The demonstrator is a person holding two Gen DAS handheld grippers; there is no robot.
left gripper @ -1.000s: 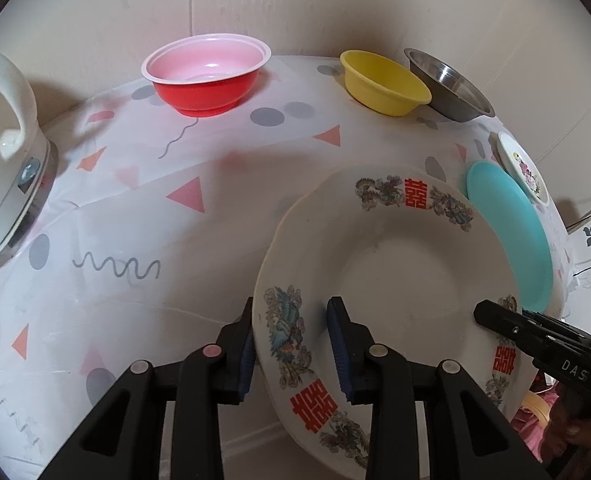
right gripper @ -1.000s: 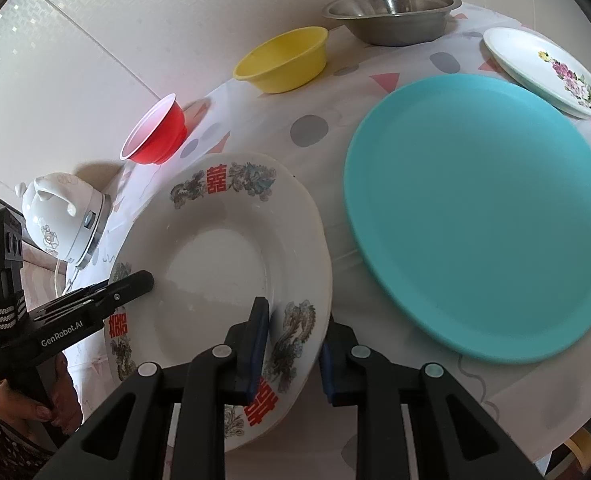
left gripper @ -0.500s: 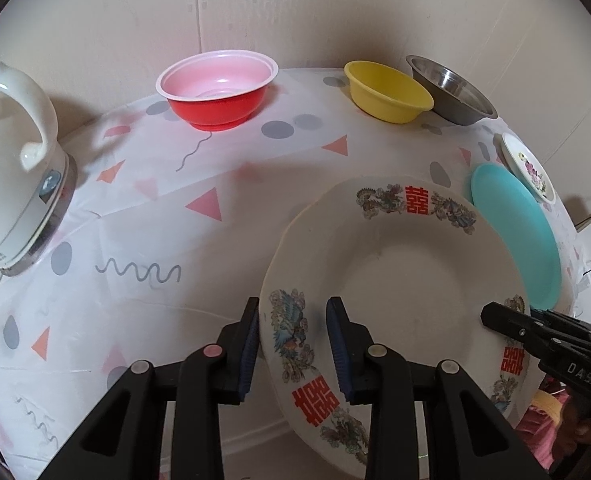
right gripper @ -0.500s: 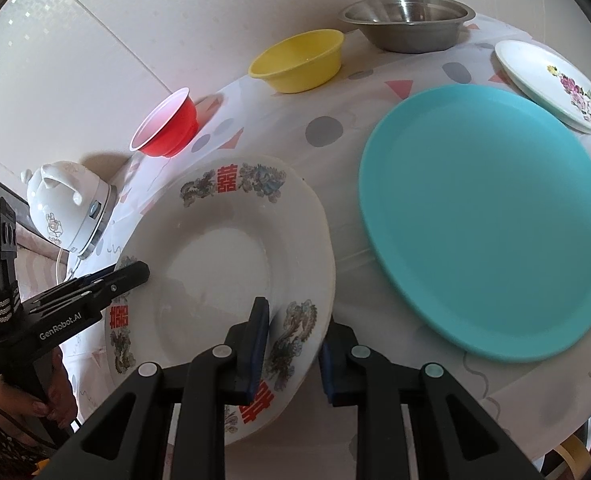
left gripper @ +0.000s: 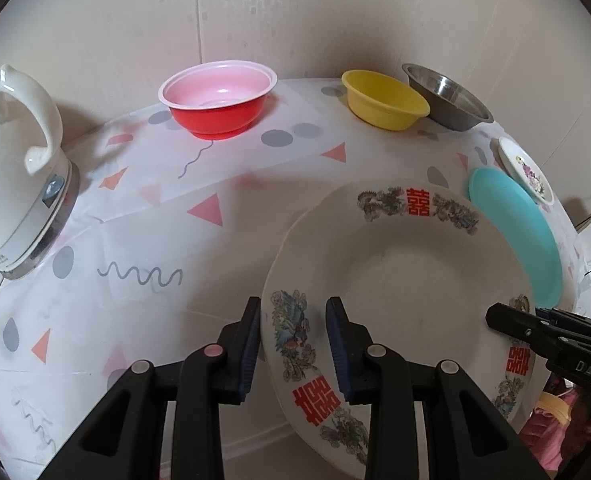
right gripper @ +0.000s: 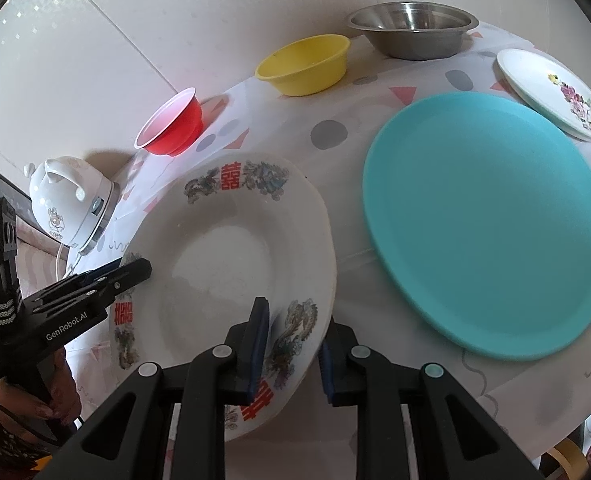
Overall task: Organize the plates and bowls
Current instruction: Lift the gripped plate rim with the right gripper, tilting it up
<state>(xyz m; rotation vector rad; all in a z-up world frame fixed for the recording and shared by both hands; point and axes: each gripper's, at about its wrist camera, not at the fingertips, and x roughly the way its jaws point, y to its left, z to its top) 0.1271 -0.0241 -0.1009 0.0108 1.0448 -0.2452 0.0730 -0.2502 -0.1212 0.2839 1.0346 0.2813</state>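
Big patterned plate (left gripper: 399, 280) lifted over the table (left gripper: 143, 240) beside the teal plate (right gripper: 487, 224), left gripper (left gripper: 293, 344) and right gripper (right gripper: 291, 354) both clamped on opposite rims. Probably ceramic: heavy, glazed-slick, chippable, so best gripped deep on the rim.

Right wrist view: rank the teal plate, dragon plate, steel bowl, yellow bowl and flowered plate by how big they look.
1. teal plate
2. dragon plate, nearly as big but closest to the camera, so unsure
3. steel bowl
4. flowered plate and yellow bowl, too alike to separate

The white plate (left gripper: 395, 280) perhaps hides part of the teal plate (left gripper: 527, 240).
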